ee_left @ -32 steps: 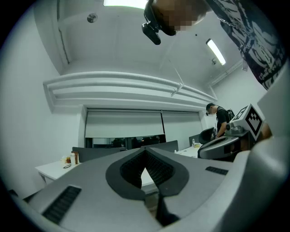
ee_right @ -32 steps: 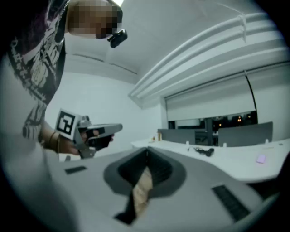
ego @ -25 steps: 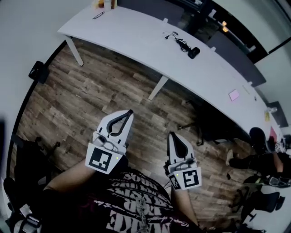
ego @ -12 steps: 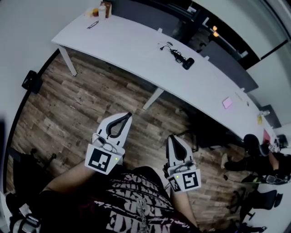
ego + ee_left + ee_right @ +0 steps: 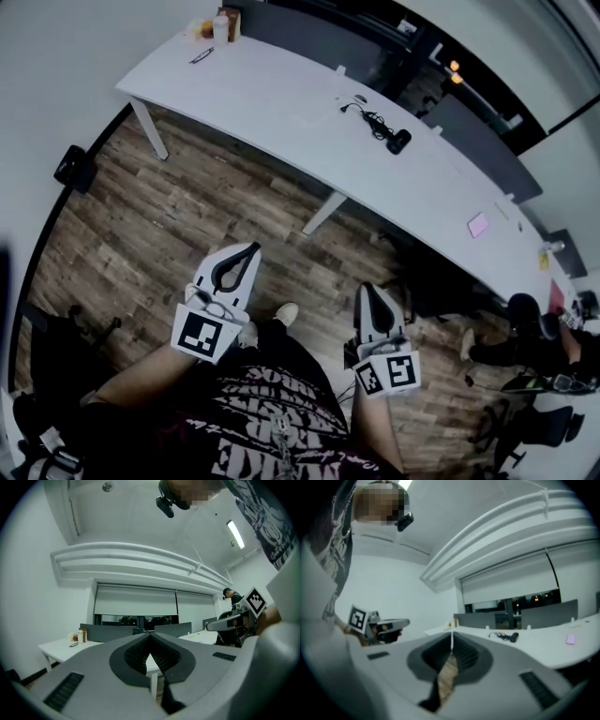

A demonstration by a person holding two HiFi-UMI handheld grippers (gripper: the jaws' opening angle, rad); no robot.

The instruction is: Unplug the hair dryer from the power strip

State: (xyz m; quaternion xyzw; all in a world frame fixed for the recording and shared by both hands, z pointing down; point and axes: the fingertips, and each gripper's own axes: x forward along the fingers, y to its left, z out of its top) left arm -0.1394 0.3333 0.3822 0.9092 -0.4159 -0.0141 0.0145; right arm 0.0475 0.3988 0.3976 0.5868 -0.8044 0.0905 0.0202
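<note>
Head view | hair dryer [image 5: 398, 141]: black; lying on white table [image 5: 272, 89]; cord [image 5: 370, 114] attached

A long table [image 5: 281, 94] has a smooth, matt white top. The floor [image 5: 159, 216] under and beside it is brown wood-grain plank. On the table lies a black, plastic-looking hair dryer [image 5: 398, 141]. Nearer than the table, the left gripper [image 5: 251, 247] and right gripper [image 5: 367, 287] are matt pale grey plastic with ribbed black pads [image 5: 136, 654].
</note>
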